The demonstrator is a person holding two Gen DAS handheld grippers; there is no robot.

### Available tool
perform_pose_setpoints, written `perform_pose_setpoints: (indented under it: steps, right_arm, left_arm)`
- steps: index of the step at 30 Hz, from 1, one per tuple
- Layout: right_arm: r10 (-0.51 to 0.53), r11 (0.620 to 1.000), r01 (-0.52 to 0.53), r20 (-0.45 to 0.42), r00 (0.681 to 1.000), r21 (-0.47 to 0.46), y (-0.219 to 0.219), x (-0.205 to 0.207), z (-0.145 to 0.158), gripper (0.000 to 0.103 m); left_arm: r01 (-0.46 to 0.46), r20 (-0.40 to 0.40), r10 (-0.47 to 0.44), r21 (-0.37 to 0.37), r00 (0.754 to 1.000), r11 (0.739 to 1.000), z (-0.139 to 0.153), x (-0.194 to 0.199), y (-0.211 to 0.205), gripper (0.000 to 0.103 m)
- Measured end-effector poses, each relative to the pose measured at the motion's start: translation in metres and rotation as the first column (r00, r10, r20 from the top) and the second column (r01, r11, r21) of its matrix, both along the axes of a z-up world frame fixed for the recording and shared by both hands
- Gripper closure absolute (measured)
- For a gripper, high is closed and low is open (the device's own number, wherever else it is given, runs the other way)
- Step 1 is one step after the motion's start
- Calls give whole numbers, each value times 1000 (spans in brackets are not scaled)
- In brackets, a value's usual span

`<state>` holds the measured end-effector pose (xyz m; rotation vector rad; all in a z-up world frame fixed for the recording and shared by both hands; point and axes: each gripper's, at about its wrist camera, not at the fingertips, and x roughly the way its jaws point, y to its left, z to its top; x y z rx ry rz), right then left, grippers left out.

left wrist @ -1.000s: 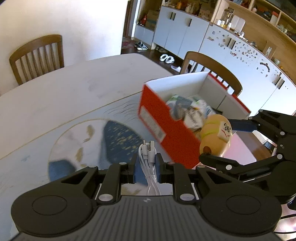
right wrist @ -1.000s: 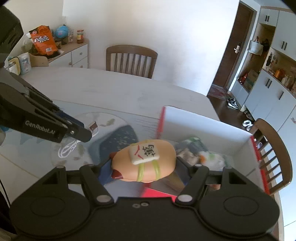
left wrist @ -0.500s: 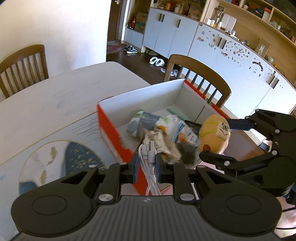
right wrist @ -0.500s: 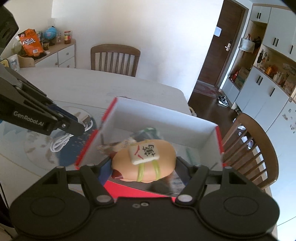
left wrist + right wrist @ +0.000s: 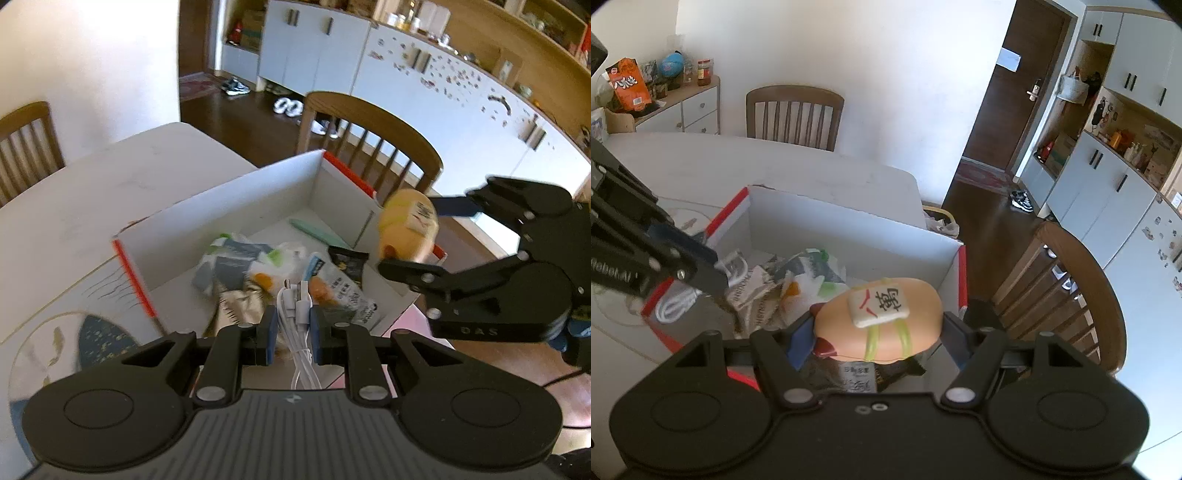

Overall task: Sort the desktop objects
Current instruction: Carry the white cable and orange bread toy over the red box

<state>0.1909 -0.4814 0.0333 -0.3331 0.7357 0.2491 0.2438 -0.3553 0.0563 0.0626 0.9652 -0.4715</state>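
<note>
A red-sided box with white inner walls [image 5: 236, 206] stands on the table and holds several snack packets [image 5: 332, 284]. My left gripper [image 5: 293, 328] is shut on a coiled white USB cable [image 5: 295, 306] and holds it over the box's near side. My right gripper [image 5: 877, 332] is shut on an orange squeeze toy with a mahjong tile on top [image 5: 882, 321], held above the box's right end. The toy [image 5: 408, 225] and right gripper [image 5: 421, 240] also show in the left wrist view; the left gripper [image 5: 701, 269] and the cable [image 5: 674, 306] show in the right wrist view.
A round patterned mat [image 5: 74, 343] lies on the white table left of the box [image 5: 849, 225]. Wooden chairs stand behind the table [image 5: 794, 114] and at its right end [image 5: 373, 136]. White cabinets [image 5: 443, 92] line the far wall.
Both grippers have moved from beside the box to above it, carrying the cable and the toy. The box now lies under both of them. Both grips are unchanged.
</note>
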Motion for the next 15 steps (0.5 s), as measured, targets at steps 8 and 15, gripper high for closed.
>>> perform_pose_setpoints:
  steps: [8, 15]
  right_arm:
    - [23, 999, -22, -35, 999, 31, -18, 31, -10, 32]
    - [61, 998, -63, -65, 996, -17, -19, 57, -27, 32]
  left_arm:
    - [61, -50, -59, 44, 997, 997, -18, 20, -30, 86]
    - [109, -97, -100, 86, 990, 990, -37, 33, -48, 86]
